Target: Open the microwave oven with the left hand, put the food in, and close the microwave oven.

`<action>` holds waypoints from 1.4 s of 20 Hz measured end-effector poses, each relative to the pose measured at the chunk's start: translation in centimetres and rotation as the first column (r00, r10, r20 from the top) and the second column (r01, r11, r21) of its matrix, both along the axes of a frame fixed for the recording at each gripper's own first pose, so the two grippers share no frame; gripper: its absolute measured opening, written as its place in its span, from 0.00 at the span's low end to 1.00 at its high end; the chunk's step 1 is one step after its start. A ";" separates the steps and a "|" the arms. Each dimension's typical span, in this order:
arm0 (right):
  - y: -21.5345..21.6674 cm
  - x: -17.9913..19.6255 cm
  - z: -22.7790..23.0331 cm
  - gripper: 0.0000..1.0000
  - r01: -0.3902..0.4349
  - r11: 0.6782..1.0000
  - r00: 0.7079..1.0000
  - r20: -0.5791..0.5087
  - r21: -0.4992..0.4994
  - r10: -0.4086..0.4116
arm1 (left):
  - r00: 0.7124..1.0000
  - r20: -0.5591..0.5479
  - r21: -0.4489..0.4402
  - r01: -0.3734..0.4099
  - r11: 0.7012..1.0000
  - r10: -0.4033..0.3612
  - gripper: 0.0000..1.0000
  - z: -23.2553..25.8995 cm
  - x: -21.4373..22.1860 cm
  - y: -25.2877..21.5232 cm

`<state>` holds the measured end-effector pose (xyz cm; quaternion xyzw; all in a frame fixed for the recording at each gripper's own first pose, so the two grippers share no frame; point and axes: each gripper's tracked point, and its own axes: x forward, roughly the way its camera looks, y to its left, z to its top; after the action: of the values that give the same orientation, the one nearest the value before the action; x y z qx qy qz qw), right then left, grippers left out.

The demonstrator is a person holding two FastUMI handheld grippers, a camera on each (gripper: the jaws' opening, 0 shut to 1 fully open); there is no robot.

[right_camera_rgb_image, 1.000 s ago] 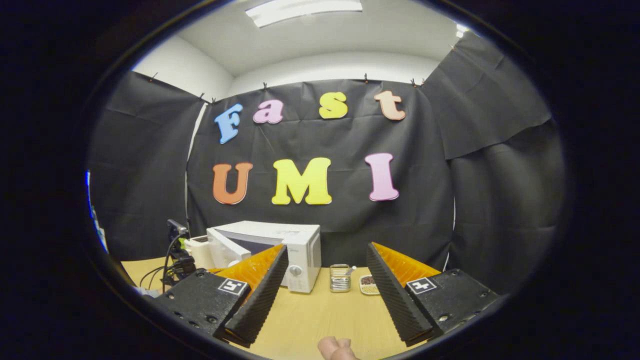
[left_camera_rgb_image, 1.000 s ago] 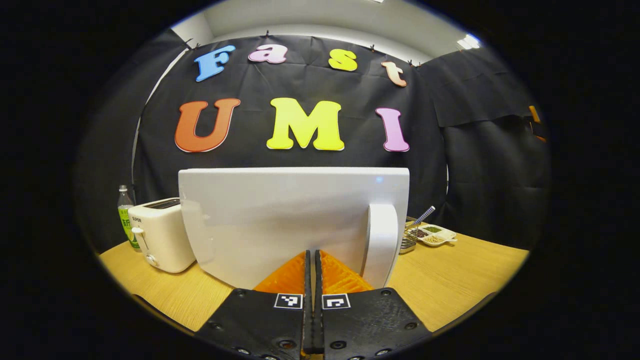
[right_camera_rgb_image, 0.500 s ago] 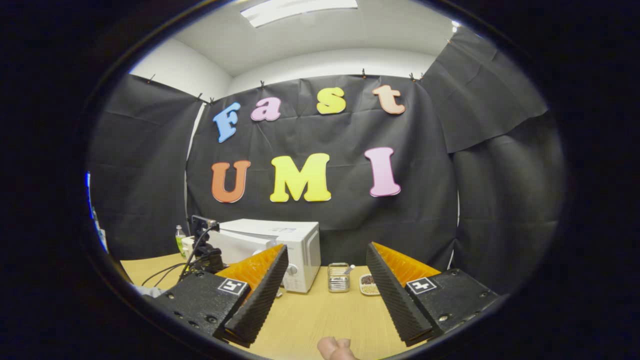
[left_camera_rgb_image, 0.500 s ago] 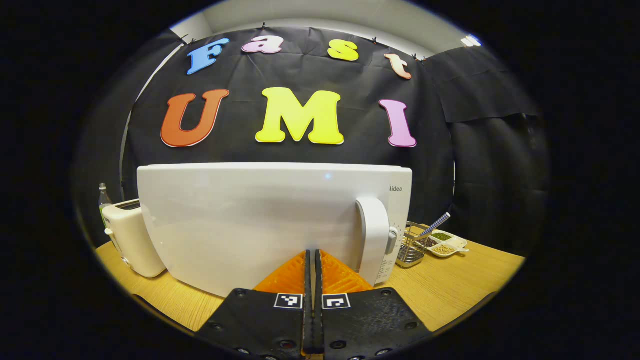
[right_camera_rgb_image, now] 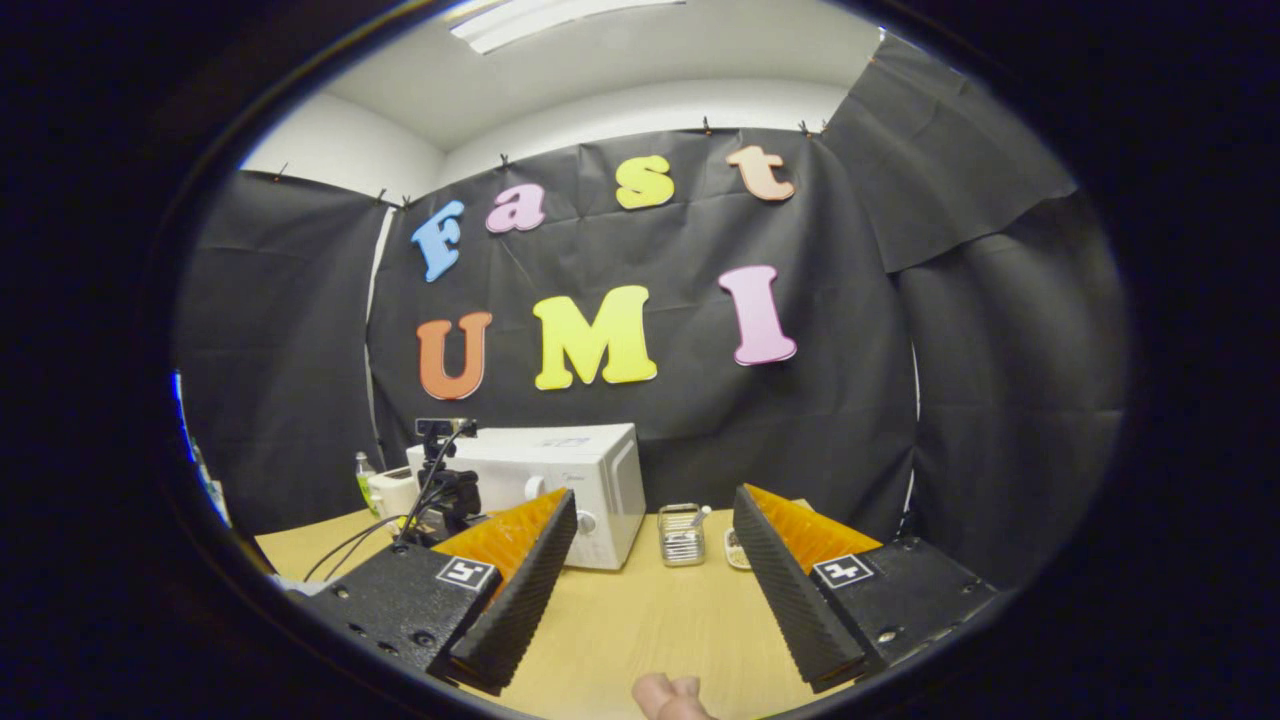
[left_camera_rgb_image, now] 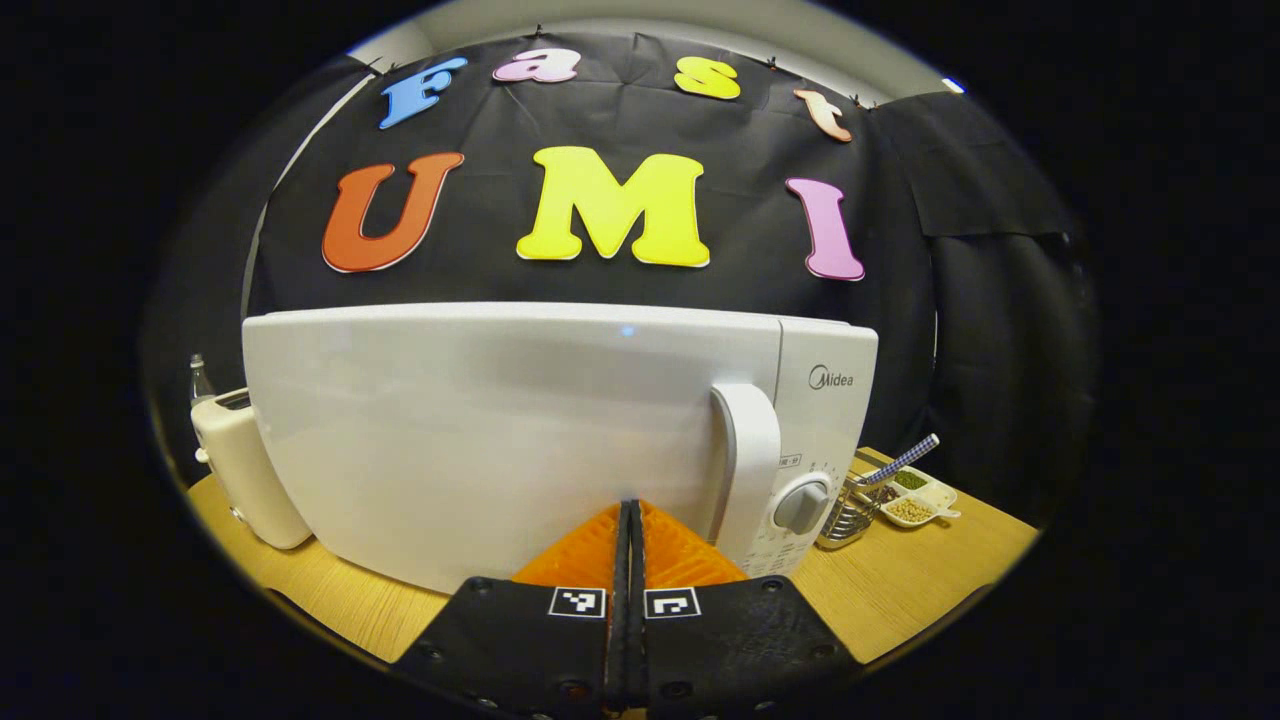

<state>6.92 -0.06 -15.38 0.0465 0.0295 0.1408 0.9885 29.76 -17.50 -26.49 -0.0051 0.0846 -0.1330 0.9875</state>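
Closing step judged in hand. The left gripper [left_camera_rgb_image: 630, 520] is seen with fingers clenched together, nothing between them, tips at the door of the white box-shaped microwave oven [left_camera_rgb_image: 520, 430], just beyond them. Door appears flush. Right gripper [right_camera_rgb_image: 645, 560]: fingers spread, empty. Food not discernible. Next: confirm latch, withdraw.

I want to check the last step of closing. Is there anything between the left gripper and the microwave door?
Nothing visible does. In the left gripper view, the left gripper, its fingers together, is right up against the white microwave door, left of the door handle. The toaster stands off to the side.
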 end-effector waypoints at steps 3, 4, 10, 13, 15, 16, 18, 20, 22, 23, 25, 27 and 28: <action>-0.2 -1.4 0.6 1.00 0.023 1.000 1.000 0.006 -0.016 -0.023 | 0.999 -0.035 0.005 0.006 1.000 -0.006 0.00 -0.8 -0.7 0.1; -0.3 -1.8 0.8 1.00 0.029 0.999 1.000 0.009 -0.021 -0.029 | 0.999 -0.053 -0.003 0.002 1.000 -0.002 0.00 -0.9 -1.2 0.4; -0.3 -3.9 0.8 0.91 0.053 0.998 0.999 -0.011 -0.024 -0.053 | 0.999 -0.052 0.048 -0.011 0.999 0.013 0.50 1.0 -6.6 2.0; 0.3 -4.8 0.9 1.00 0.052 0.998 0.998 -0.019 -0.026 -0.053 | 0.996 -0.040 0.071 -0.072 0.995 0.075 0.86 3.4 -9.9 3.7; 0.7 -5.4 1.0 1.00 0.052 0.998 0.998 -0.025 -0.030 -0.053 | 0.994 -0.042 0.086 -0.095 0.992 0.099 0.93 4.7 -12.7 4.6; 0.8 -5.8 1.0 1.00 0.050 0.998 0.998 -0.032 -0.031 -0.051 | 0.994 -0.039 0.087 -0.099 0.991 0.103 0.93 5.6 -14.0 4.9; 1.3 -6.7 1.3 0.92 0.044 0.998 0.998 -0.034 -0.047 -0.046 | 0.995 -0.025 0.074 -0.089 0.993 0.092 0.94 7.7 -17.1 5.0; 1.3 -7.7 2.3 1.00 0.051 0.997 0.998 -0.022 -0.051 -0.052 | 0.996 0.012 0.048 -0.087 0.995 0.087 0.94 10.5 -20.2 5.2; 1.2 -8.7 2.8 0.91 0.065 0.997 0.998 -0.014 -0.051 -0.065 | 0.992 0.048 0.057 -0.119 0.991 0.117 0.93 12.9 -23.1 6.6; 1.2 -9.4 3.2 0.91 0.071 0.996 0.997 -0.010 -0.053 -0.072 | 0.990 0.065 0.048 -0.128 0.991 0.124 0.94 14.1 -24.5 7.1; 0.3 -10.6 3.9 0.91 0.101 0.992 0.995 0.007 -0.075 -0.101 | 0.990 0.078 0.008 -0.119 0.993 0.118 0.93 15.9 -27.3 7.3; -0.6 -11.9 5.1 0.91 0.123 0.989 0.992 0.026 -0.081 -0.121 | 0.987 0.100 0.000 -0.125 0.992 0.124 0.94 17.9 -29.9 8.3; -0.9 -12.6 5.6 0.91 0.127 0.989 0.992 0.031 -0.072 -0.125 | 0.988 0.099 0.001 -0.117 0.993 0.116 0.93 18.3 -31.3 8.5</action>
<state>-5.69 -0.94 -9.77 0.0099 0.0186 0.0773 0.9968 -1.57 -9.01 -8.18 -0.0001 0.0358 -0.0748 0.9966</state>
